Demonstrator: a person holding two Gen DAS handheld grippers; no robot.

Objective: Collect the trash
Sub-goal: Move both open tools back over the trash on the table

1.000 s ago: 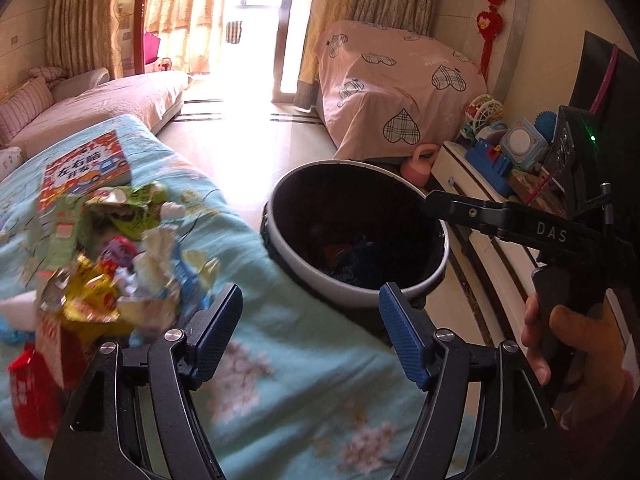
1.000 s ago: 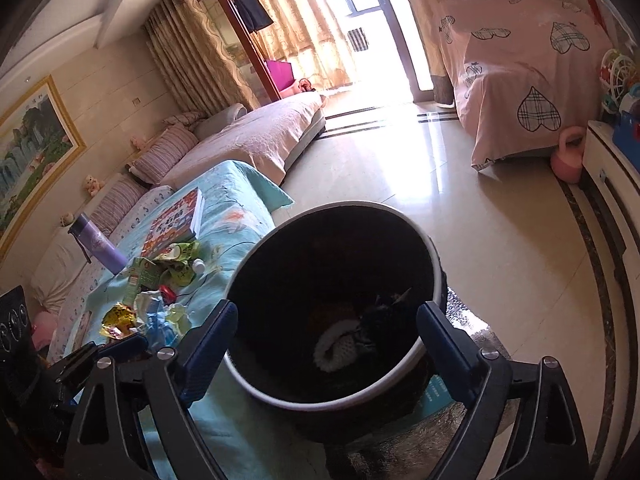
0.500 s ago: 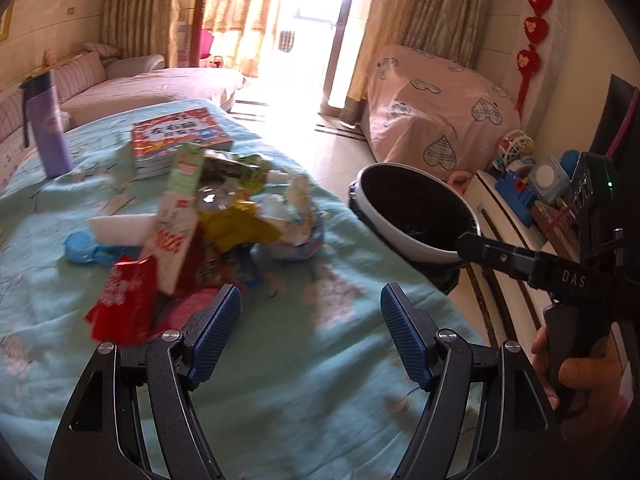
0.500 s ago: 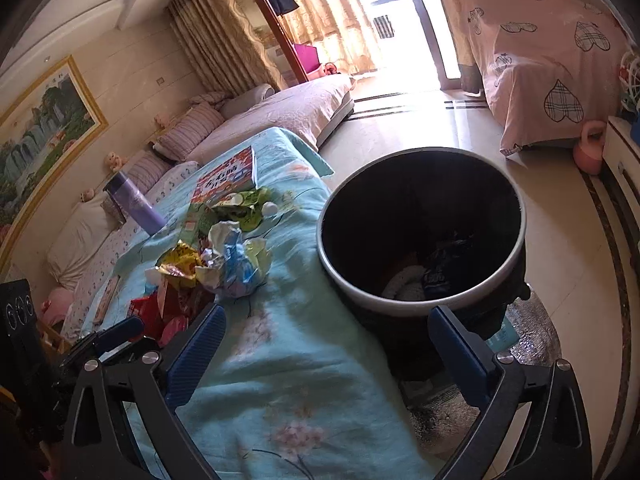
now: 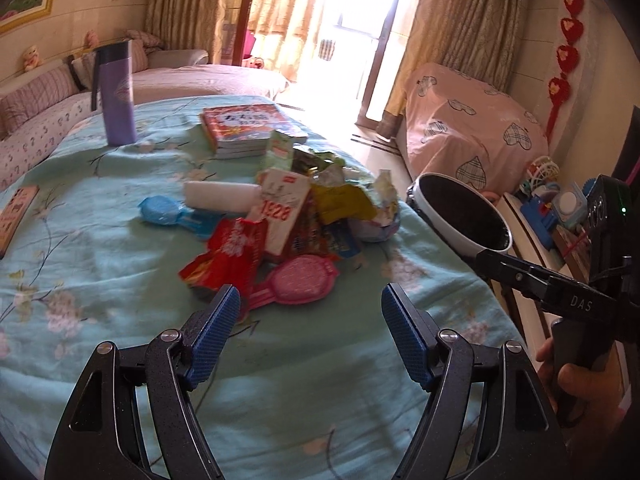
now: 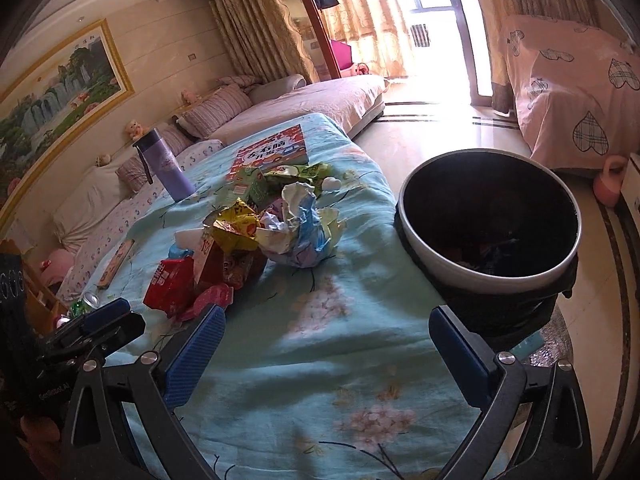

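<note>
A pile of trash (image 5: 304,220) lies on the turquoise flowered cloth (image 5: 120,280): a red wrapper (image 5: 228,256), a white carton (image 5: 282,208), a yellow wrapper (image 5: 340,200), a pink flat piece (image 5: 300,282). The pile also shows in the right wrist view (image 6: 256,232), with a crumpled blue-white wrapper (image 6: 304,232) nearest the bin. A black bin with a white rim (image 6: 492,216) stands beside the table's right edge (image 5: 464,220), with some trash inside. My left gripper (image 5: 310,320) is open and empty just short of the pile. My right gripper (image 6: 326,344) is open and empty, between pile and bin.
A purple flask (image 5: 116,92) and a red book (image 5: 244,124) stand behind the pile. A blue flat piece (image 5: 168,212) and a white roll (image 5: 222,196) lie left of it. A small book (image 5: 16,216) lies at the far left. Sofas and a pink-covered object (image 5: 472,120) ring the room.
Both grippers have swung left, away from over the bin and toward the trash pile on the table. Both stayed open and empty.
</note>
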